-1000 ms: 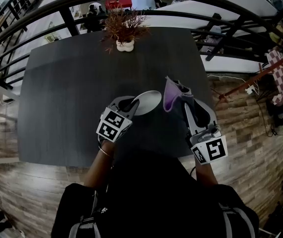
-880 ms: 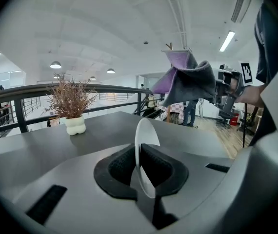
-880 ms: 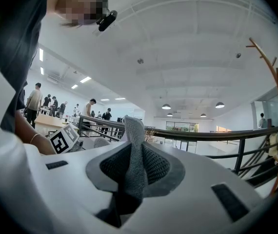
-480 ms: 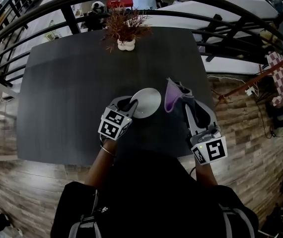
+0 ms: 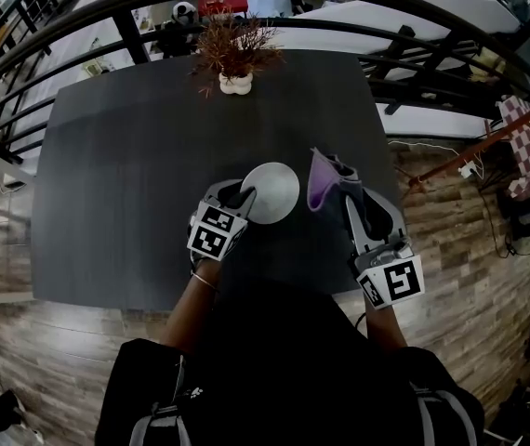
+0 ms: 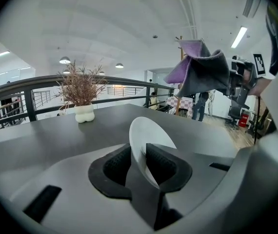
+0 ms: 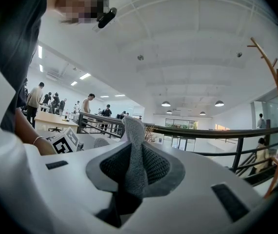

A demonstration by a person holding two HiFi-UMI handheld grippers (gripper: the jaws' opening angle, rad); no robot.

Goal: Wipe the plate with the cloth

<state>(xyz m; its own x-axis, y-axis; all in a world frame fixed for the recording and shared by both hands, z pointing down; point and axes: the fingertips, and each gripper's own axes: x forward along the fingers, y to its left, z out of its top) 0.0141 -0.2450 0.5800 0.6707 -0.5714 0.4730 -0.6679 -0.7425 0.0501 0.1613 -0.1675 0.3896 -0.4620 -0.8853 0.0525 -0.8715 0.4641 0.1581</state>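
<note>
Left hand-held gripper (image 5: 244,197) (image 6: 138,164): released, its jaws have just been opening. The near rim of the white plate (image 5: 271,192) (image 6: 151,136) stands between them, with gaps showing beside the pads, so we log no grip. From the head view the plate's face reads almost round, over the dark counter (image 5: 125,175) just ahead of the person; we cannot tell whether it lies fully down. Right hand-held gripper (image 5: 341,180) (image 7: 135,165): clenched on the grey and purple cloth (image 5: 320,183) (image 6: 200,71) (image 7: 135,150), held above the counter, just right of the plate and apart from it. A potted plant (image 5: 234,56) (image 6: 82,92) stands at the counter's far edge.
</note>
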